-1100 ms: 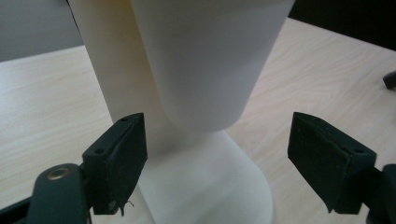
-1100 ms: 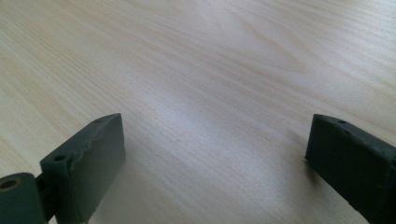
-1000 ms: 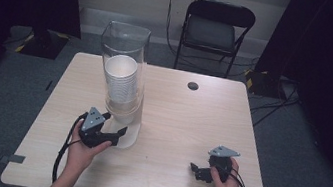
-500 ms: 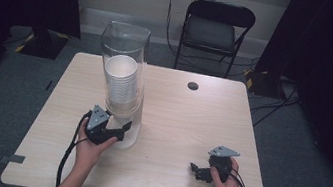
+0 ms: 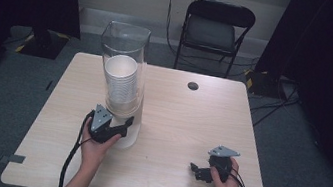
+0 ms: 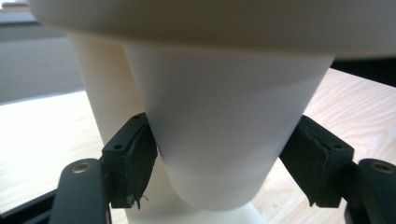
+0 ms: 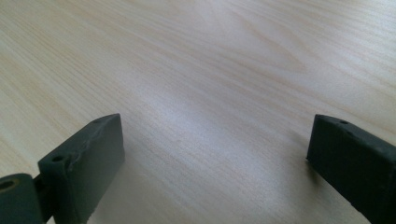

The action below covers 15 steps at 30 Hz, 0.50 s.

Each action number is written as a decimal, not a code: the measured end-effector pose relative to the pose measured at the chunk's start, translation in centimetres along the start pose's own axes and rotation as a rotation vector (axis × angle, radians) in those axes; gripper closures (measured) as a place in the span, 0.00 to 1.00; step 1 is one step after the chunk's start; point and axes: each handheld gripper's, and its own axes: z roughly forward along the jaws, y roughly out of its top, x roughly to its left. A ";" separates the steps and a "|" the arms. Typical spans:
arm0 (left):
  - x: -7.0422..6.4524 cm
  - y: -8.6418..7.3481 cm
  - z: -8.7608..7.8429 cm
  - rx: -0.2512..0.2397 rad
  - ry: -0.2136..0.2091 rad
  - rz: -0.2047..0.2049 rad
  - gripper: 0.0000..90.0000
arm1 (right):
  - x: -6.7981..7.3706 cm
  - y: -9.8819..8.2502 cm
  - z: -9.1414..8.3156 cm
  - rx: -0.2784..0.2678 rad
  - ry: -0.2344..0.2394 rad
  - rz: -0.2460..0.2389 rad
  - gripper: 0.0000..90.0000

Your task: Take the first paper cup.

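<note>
My left gripper (image 5: 125,123) has just been closing, and its pads (image 6: 140,161) now press on both sides of the lowest white cup (image 6: 219,140) hanging out of the bottom of the clear dispenser (image 5: 126,46). That cup sits squarely between the jaws, its rounded base just above the dispenser's white foot (image 6: 196,217) on the surface (image 5: 175,120). Above my left gripper, the stack of cups (image 5: 120,83) rises inside the tube. My right gripper (image 5: 195,170) rests well apart from the dispenser, low over bare wood, its jaws spread wide with nothing between them.
</note>
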 end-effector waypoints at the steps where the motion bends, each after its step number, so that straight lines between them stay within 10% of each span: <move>1: 0.0 0.1 0.0 -0.021 -0.009 -0.005 0.31 | 0.0 0.0 0.0 0.002 -0.001 -0.001 0.04; 15: -0.1 -0.2 0.1 0.005 -0.001 0.004 0.37 | 0.0 0.0 0.0 0.000 0.000 0.000 0.04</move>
